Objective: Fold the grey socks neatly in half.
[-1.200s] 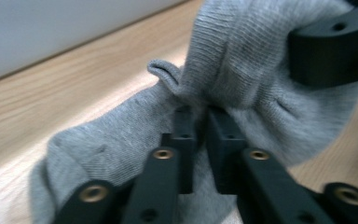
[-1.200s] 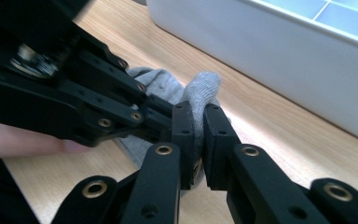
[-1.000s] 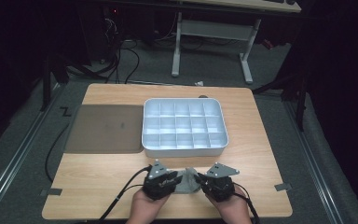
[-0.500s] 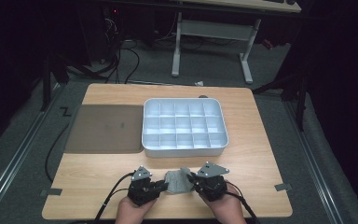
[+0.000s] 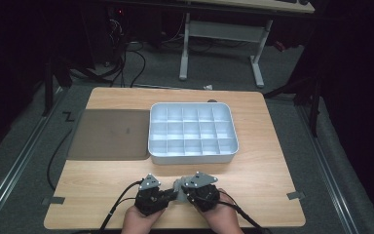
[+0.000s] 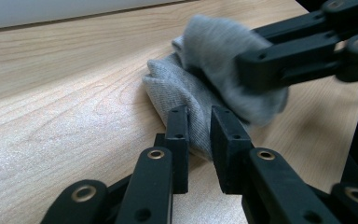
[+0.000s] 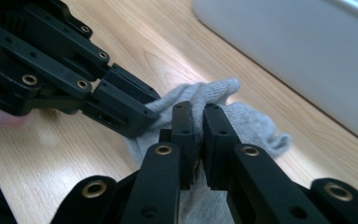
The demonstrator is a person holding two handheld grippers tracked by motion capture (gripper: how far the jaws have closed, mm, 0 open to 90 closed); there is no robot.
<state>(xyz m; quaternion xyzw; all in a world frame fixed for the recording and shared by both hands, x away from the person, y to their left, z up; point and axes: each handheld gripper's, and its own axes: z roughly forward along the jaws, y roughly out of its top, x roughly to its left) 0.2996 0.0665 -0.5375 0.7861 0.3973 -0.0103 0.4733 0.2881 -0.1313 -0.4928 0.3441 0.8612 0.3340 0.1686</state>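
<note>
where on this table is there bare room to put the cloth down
Bare wood lies along the light wooden table right of the white compartment tray, and along the front-left edge below the flat dark grey mat. Front centre is crowded: both tools, left and right, grip the grey knitted cloth.

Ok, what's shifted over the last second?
Both hands drew back toward the table's near edge, carrying the grey cloth away from the divided tray. The left gripper and right gripper stay clamped on it. Tray and dark mat unmoved.

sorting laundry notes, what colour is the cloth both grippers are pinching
Grey knit cloth; clearest in the left gripper view.
</note>
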